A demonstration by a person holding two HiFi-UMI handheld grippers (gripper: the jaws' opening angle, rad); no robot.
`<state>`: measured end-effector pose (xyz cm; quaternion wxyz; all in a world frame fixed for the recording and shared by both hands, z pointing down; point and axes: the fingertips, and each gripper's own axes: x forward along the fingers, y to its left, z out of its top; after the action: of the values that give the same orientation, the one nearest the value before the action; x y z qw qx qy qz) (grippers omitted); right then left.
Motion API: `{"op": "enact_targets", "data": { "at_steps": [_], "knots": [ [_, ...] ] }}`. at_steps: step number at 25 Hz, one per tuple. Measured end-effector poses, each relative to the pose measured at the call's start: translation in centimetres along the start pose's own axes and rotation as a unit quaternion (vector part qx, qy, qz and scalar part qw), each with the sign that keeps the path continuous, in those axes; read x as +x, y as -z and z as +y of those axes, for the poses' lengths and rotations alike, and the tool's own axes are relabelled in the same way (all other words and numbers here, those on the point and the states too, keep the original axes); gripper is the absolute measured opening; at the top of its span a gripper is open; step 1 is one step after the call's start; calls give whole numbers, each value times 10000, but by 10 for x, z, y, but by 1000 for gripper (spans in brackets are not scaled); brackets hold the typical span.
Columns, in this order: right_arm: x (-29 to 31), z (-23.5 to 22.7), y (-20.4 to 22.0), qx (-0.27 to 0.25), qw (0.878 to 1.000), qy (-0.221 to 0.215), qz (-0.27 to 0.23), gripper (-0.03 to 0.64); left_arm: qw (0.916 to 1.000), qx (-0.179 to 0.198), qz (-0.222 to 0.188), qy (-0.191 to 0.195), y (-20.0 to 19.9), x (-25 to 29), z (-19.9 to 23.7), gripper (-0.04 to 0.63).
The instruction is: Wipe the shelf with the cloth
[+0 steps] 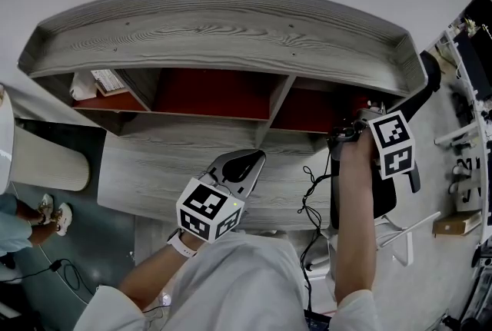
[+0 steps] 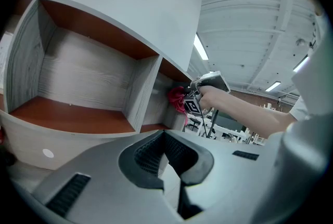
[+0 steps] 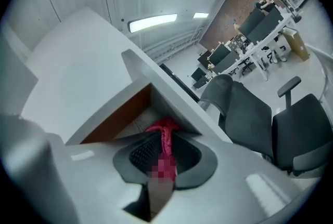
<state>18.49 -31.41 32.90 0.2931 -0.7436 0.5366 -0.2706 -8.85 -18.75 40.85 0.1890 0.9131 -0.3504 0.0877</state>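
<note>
One-handed work: pinches the cloth point(image 3: 165, 137) tight in the right hand-held gripper point(image 1: 350, 130), straight ahead, inside the right-hand box of the shelf point(image 1: 231, 38). Runs long-ways along the jaws. Holds the left hand-held gripper point(image 1: 244, 164) closed on nothing, well apart, before the middle box.

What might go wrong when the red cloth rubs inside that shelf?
The right gripper pinches only a thin fold of the red cloth, so hard rubbing might tug it loose. The compartment of the shelf looks tight, so the gripper might bump the divider. The black cable dangling beside the arm might catch on the lower ledge.
</note>
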Motion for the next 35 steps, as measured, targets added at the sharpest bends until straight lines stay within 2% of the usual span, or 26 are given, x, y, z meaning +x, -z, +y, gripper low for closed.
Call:
{"op": "enact_targets", "data": {
  "at_steps": [9,15,24,35],
  "knots": [
    [-28,-4,-15,113,9995,-47,-294,66,10000,-11,-2,31,2,-1,-3,6],
    [-35,-15,-11,209,9995,31,-228,66,10000,-14,19,57,5,-2,-6,6],
    [-30,-61,30,260,9978,553,259,66,9999,-41,71,86,10,-3,-9,6],
    [-18,-120,92,44,9894,1202,812,64,9998,-72,164,2,18,-11,2,6]
  ]
}}
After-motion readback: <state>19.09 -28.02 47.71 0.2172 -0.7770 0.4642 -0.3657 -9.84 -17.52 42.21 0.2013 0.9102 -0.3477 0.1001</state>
